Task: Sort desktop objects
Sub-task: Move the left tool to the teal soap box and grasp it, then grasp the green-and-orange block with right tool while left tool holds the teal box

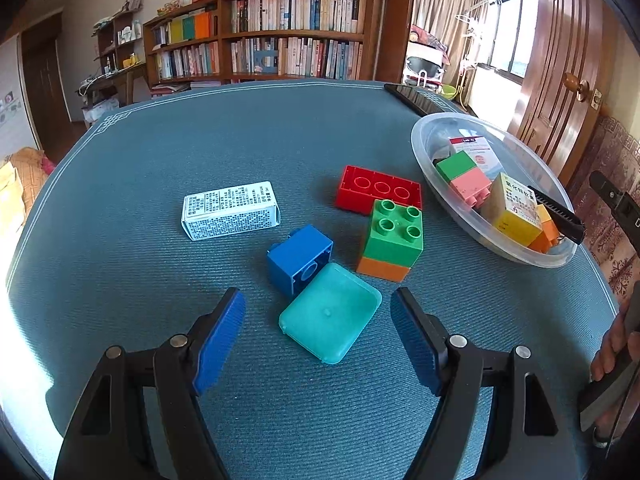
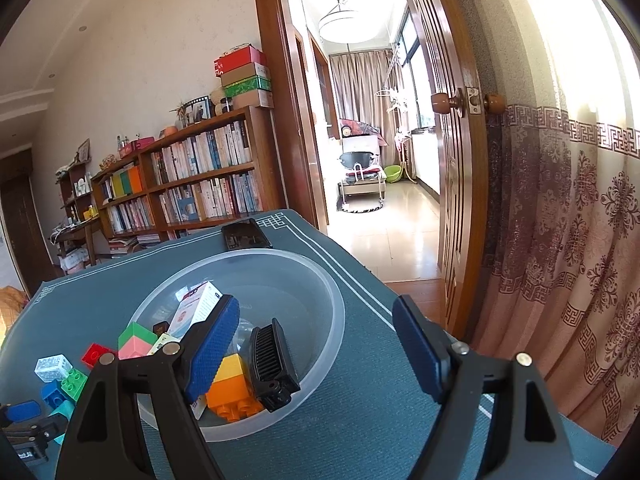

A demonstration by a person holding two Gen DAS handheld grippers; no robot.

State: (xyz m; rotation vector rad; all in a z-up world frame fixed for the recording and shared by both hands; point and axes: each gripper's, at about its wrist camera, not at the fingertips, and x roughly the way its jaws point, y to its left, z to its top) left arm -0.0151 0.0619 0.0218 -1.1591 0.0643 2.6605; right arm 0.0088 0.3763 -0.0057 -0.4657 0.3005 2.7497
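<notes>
1. A study with a long wooden bookcase [image 1: 260,36] along the far wall and an open wooden door [image 2: 452,160] on the right; in the near ground stands a table under a blue-green cloth [image 1: 200,136].
2. The left gripper [image 1: 318,338] hovers low over the near part of the cloth, its blue pads spread wide and holding nothing, the teal lid [image 1: 330,312] lying between and just beyond them.
3. The right gripper [image 2: 316,350] hangs above the clear plastic bowl [image 2: 336,304] at the table's right side, its fingers also spread apart and empty.
4. The bowl holds a yellow carton [image 1: 514,210], a white carton [image 2: 198,306], a black comb [image 2: 272,364], a green-on-pink block [image 1: 464,176] and a yellow-on-orange block [image 2: 232,388].
5. Loose on the cloth, left of the bowl: a white printed box [image 1: 230,210] far left, a red flat brick [image 1: 378,190] studs-down, a green-on-orange block [image 1: 392,236] touching it on the near side, and a blue block [image 1: 298,258] on its side against the teal lid.
6. A black phone [image 2: 245,234] lies at the far edge behind the bowl.
</notes>
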